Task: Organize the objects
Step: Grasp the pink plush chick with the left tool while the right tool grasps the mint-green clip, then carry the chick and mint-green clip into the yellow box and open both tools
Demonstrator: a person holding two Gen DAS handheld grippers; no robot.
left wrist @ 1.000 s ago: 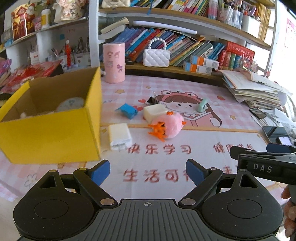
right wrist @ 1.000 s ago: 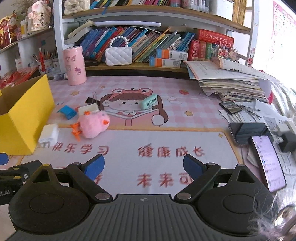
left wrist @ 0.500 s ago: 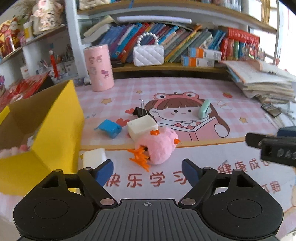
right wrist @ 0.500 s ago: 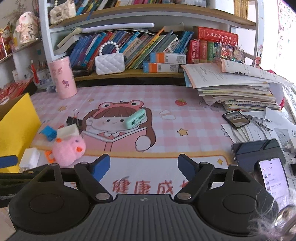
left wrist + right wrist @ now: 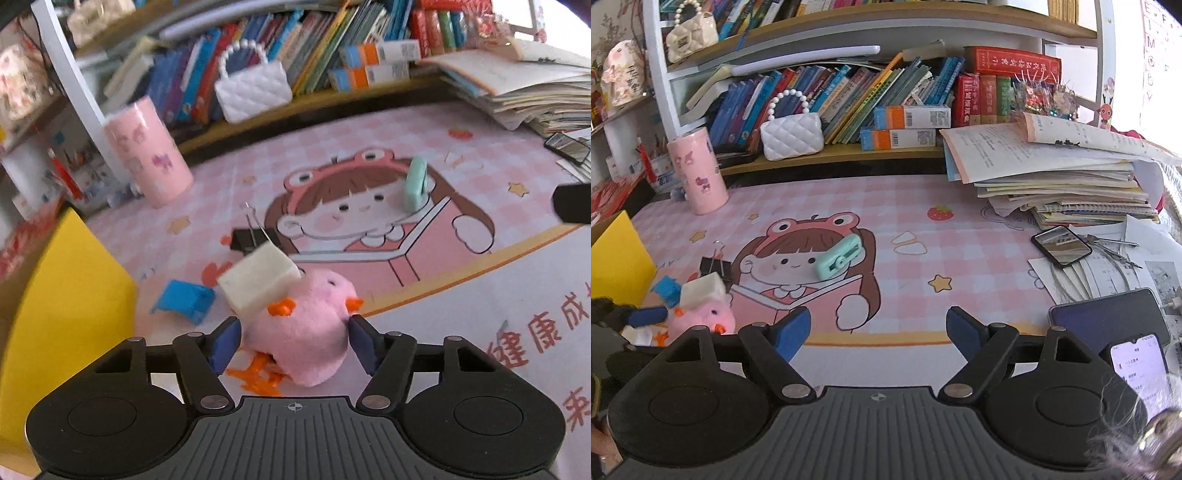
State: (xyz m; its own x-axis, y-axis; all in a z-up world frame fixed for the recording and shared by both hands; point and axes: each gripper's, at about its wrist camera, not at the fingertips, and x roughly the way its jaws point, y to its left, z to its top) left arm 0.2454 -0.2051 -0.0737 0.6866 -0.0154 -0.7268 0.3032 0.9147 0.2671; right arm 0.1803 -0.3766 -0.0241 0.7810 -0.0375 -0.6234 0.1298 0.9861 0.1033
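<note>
A pink plush chick [image 5: 299, 325] with orange feet lies on the desk mat; it also shows in the right wrist view [image 5: 703, 317]. My left gripper [image 5: 295, 341] is open, with one blue pad on each side of the chick. A white block [image 5: 258, 280] leans on the chick's far side. A blue piece [image 5: 184, 301] and a black binder clip [image 5: 255, 236] lie close by. A mint green device [image 5: 838, 256] lies on the cartoon girl's head. My right gripper [image 5: 879, 328] is open and empty above the mat. The yellow box [image 5: 62, 295] stands at the left.
A pink cylinder [image 5: 698, 171] and a white quilted purse [image 5: 792, 134] stand at the back by the bookshelf. A paper stack [image 5: 1060, 177] and several phones [image 5: 1062, 245] lie at the right. A white charger lies half hidden beside the left gripper.
My left gripper has moved forward and right from the yellow box until its open fingers flank the pink chick. My right gripper has moved forward over the mat.
</note>
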